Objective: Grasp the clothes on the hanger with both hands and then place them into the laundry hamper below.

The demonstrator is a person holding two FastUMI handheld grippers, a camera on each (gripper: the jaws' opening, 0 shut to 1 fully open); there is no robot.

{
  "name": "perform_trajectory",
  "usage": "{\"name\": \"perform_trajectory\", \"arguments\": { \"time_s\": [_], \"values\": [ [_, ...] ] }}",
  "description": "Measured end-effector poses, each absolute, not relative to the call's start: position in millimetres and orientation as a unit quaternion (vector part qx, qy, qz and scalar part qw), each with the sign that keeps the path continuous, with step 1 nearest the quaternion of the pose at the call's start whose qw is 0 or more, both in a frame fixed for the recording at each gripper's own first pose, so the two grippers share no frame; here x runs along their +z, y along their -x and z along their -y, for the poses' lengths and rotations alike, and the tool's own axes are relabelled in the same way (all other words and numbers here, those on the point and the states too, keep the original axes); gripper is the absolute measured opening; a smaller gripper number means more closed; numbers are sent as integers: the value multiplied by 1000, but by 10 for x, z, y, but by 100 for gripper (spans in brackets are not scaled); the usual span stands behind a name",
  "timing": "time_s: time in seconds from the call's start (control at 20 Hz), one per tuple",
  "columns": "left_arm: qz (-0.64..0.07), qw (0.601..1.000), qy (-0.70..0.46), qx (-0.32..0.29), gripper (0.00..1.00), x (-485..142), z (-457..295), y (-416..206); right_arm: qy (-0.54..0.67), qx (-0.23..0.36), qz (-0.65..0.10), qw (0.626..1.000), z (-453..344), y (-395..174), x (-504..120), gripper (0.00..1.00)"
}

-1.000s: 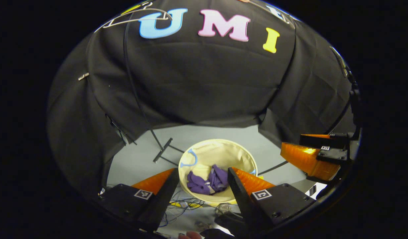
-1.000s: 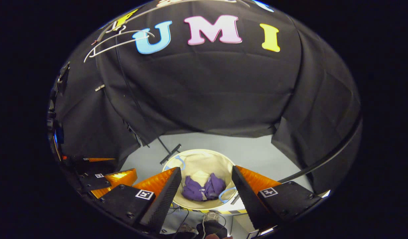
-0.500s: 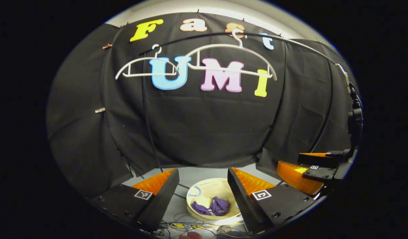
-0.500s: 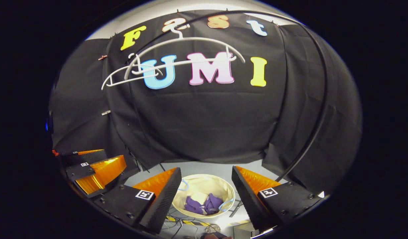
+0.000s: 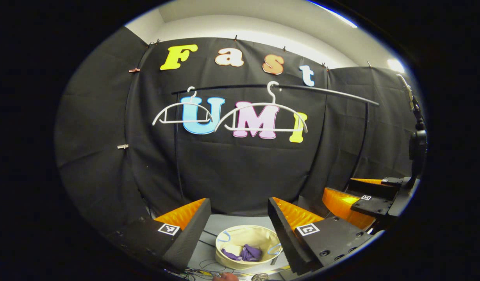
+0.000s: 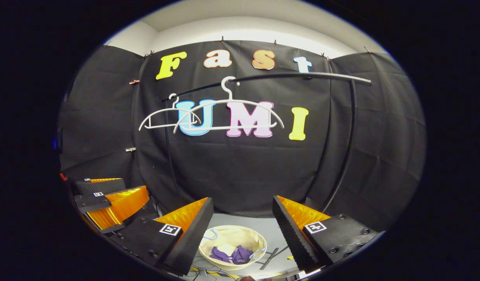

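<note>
1. The left gripper [image 5: 239, 230] and the right gripper [image 6: 243, 230] both stand with jaws apart, holding nothing.
2. The purple clothes [image 6: 232, 254] lie bunched in the cream laundry hamper [image 6: 240, 236] below.
3. Both white hangers [image 5: 262, 117] look bare, so probably nothing remains: hold clear, avoid snagging the rail [image 6: 294, 75].

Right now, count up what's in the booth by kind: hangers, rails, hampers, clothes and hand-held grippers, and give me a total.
White hangers: 2
Black clothes rail: 1
Cream laundry hamper: 1
Purple clothes, bunched in the hamper: 1
Hand-held grippers, both open and empty: 2, left, right
Total: 7
</note>
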State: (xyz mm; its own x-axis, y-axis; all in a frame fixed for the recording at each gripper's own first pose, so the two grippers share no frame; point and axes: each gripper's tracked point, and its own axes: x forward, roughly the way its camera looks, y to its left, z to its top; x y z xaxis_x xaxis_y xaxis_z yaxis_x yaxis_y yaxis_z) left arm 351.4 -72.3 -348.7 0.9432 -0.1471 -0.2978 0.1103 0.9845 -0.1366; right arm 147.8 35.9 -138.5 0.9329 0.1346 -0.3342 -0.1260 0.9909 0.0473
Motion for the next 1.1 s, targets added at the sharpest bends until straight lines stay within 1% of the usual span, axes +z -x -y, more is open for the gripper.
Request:
{"name": "perform_trajectory", "arguments": {
  "time_s": [0.05,0.15,0.2,0.25,0.3,0.35,0.4,0.45,0.5,0.55,0.6,0.65,0.7,0.85,0.9,0.95,1.0,1.05,1.1],
  "values": [
    [-150,985,60,-65,93,-3436,720,-3486,-10,66,-160,985,-370,-1453,-1283,99],
    [-132,987,61,-63,93,-3309,705,-3472,-8,65,-135,989,-381,-1441,-1064,98],
    [-122,989,63,-59,89,-3243,686,-3480,-9,64,-126,990,-372,-1439,-955,94],
    [-112,990,64,-56,89,-3182,673,-3480,-12,65,-118,991,-381,-1434,-866,98],
    [-101,991,64,-53,89,-3117,654,-3495,-17,67,-108,992,-391,-1428,-772,97],
    [-91,993,63,-49,89,-3024,626,-3485,-21,69,-97,993,-393,-1431,-662,94],
    [-81,994,61,-46,93,-2937,613,-3494,-23,69,-86,994,-376,-1433,-567,100],
    [-74,995,60,-42,94,-2870,600,-3490,-23,68,-76,994,-354,-1401,-502,100],
    [-68,995,59,-43,89,-2806,602,-3485,-21,68,-71,995,-332,-1371,-443,97],
    [-63,995,57,-48,93,-2759,621,-3454,-18,72,-66,995,-387,-1373,-402,100],
    [-54,996,54,-53,89,-2715,630,-3462,-14,68,-61,996,-365,-1370,-373,100],
    [-49,996,52,-53,93,-2674,622,-3465,-10,63,-59,996,-332,-1387,-359,96],
    [-51,996,52,-57,93,-2682,641,-3466,-12,61,-56,997,-314,-1392,-335,93],
    [-47,996,52,-57,94,-2658,633,-3398,-27,61,-48,997,-339,-1333,-290,94],
    [-44,996,53,-56,98,-2630,635,-3395,-25,59,-47,997,-309,-1312,-288,97],
    [-40,996,53,-57,93,-2609,649,-3378,-24,58,-46,997,-280,-1292,-285,96],
    [-35,996,52,-59,93,-2570,649,-3351,-24,56,-46,997,-258,-1287,-281,97],
    [-29,996,51,-60,89,-2528,654,-3291,-25,52,-48,997,-243,-1294,-280,97],
    [-26,996,51,-62,93,-2505,658,-3257,-26,50,-50,997,-232,-1296,-275,96]
  ]
}}
